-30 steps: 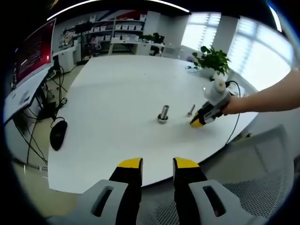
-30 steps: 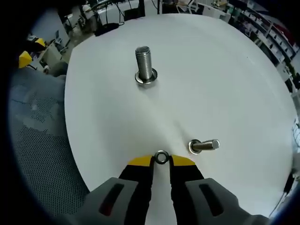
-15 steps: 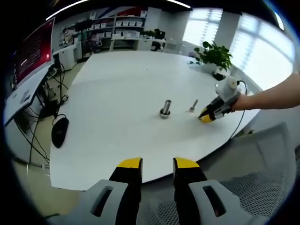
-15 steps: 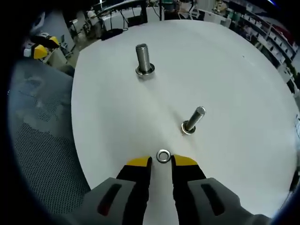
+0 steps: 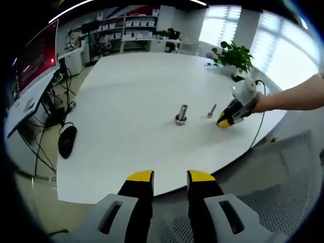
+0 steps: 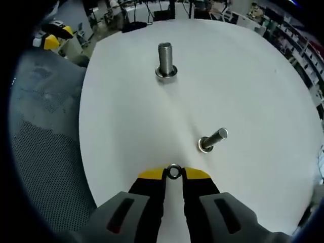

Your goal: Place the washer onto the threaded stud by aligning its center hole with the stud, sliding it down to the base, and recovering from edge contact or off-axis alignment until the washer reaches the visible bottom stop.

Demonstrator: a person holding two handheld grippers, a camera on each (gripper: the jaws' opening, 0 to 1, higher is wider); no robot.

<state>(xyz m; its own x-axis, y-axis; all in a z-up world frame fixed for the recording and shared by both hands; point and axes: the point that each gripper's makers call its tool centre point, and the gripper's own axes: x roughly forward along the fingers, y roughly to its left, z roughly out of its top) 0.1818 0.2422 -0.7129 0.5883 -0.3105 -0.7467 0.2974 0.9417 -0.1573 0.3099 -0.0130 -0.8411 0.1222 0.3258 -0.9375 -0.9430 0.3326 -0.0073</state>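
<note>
Closing since before, right hand-held gripper (image 6: 174, 174) now pinches washer (image 6: 174, 171).

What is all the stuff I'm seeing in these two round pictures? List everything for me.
Table: one, white, round-edged, under both grippers.
Studs: two, silver, threaded. A thick one stands upright mid-table on a collar; a thinner one stands nearer the right gripper.
Washer: one, silver, at the right gripper's tips.
Plant: one, green, at the table's far edge.
Mouse: one, black, on the floor left of the table, with cables.
Shelves: white, along the back wall.
Mesh chair: grey, beside the table.
Left gripper: yellow-tipped, open, off the table's near edge.
Right gripper: yellow-tipped, shut on the washer.
Person's arm: one, behind the right gripper.
</note>
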